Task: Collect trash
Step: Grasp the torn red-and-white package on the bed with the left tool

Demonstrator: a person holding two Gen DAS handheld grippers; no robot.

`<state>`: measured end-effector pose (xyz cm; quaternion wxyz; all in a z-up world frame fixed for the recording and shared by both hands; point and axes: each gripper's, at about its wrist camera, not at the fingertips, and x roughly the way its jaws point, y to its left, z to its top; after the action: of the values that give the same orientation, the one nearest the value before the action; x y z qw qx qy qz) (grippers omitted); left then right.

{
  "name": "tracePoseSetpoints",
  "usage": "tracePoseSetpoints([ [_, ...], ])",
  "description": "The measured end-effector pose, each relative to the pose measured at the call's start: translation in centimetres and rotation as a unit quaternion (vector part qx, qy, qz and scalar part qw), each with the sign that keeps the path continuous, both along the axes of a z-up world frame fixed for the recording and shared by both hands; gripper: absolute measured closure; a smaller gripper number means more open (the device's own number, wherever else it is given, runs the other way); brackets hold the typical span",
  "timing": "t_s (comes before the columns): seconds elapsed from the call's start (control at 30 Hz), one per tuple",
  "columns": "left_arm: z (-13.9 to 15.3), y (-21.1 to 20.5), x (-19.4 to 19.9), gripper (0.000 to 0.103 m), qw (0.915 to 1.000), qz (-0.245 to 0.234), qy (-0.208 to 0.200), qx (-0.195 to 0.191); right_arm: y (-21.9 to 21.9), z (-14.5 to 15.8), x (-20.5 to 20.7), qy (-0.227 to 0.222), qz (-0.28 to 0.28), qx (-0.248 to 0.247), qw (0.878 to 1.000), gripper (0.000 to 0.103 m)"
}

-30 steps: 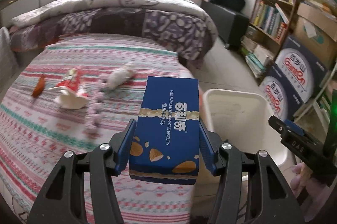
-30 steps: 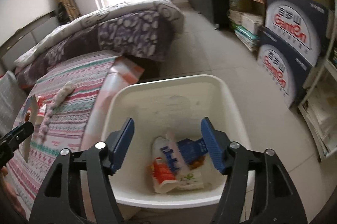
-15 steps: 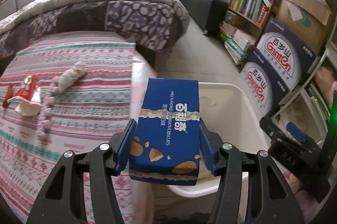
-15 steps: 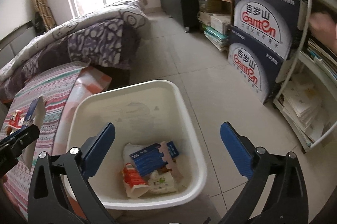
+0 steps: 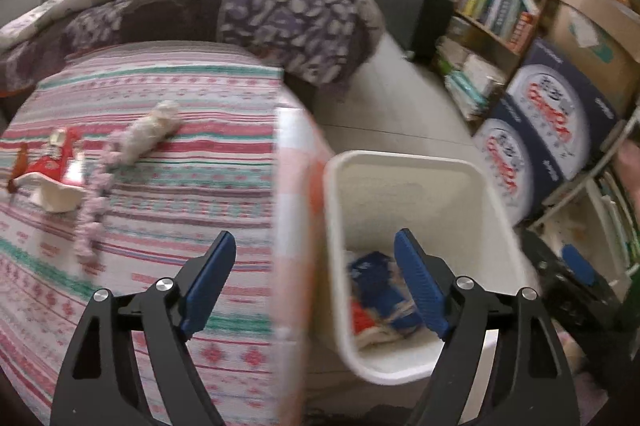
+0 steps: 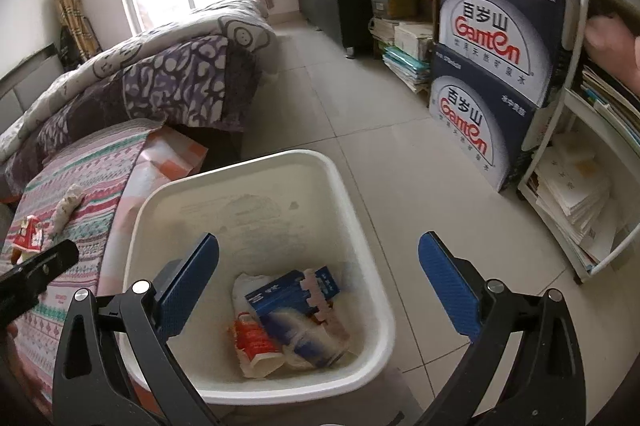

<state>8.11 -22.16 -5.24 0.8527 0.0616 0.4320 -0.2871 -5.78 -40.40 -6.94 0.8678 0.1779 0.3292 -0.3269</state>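
In the left wrist view, the left gripper (image 5: 312,284) had just been opening, its blue-padded jaws spread with nothing between them, poised over the edge of the striped pink-and-green bedspread (image 5: 160,185) and the white plastic bin (image 5: 400,161) on the floor. A red-and-white crumpled wrapper (image 5: 56,161) and a pale twisted rope-like thing (image 5: 136,141) lay on the bed, well apart from the jaws; motion blur made both hard to identify. In the right wrist view, the right gripper (image 6: 320,278) had also just opened wide and empty above the bin, where a blue biscuit box (image 6: 292,294) lay among a red-and-white packet (image 6: 256,340) and pale wrappers. The rope-like item might not be trash and could be binned by mistake. What lay under the box was hidden.
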Motion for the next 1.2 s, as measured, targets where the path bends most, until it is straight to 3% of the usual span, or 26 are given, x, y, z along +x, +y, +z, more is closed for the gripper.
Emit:
tracePoseSetpoints([
  [0.23,0.2,5.4,4.7,0.019,0.9965,0.067,-0.029,0.041,2.6,-0.2,2.6,0.01,0.037,0.004,0.999,0.007],
  [0.43,1.1,11.3,10.8,0.016,0.9839,0.16,-0.044,0.067,5.5,-0.5,5.2,0.024,0.081,0.005,0.996,0.007],
  [0.63,-0.4,15.3,17.3,0.016,0.9742,0.21,0.012,0.082,8.3,0.1,8.0,0.022,0.124,0.02,0.992,0.007],
  [0.8,-3.5,16.8,20.1,0.016,0.9755,0.192,0.088,0.063,11.3,0.3,11.0,0.03,0.166,0.025,0.985,0.007],
  [0.83,-4.0,16.8,20.2,0.019,0.976,0.187,0.094,0.061,12.0,0.3,11.8,0.032,0.174,0.028,0.984,0.007],
  [0.93,-5.4,17.6,19.8,0.049,0.9796,0.162,0.11,0.045,13.8,0.1,13.8,0.036,0.194,0.041,0.979,0.007],
  [0.97,-5.4,18.1,19.3,0.056,0.982,0.158,0.093,0.043,14.4,0.0,14.5,0.038,0.199,0.043,0.978,0.007],
  [1.2,-4.8,22.9,16.6,0.067,0.9837,0.161,0.078,-0.013,18.9,-1.4,18.8,0.057,0.228,0.074,0.969,0.007],
])
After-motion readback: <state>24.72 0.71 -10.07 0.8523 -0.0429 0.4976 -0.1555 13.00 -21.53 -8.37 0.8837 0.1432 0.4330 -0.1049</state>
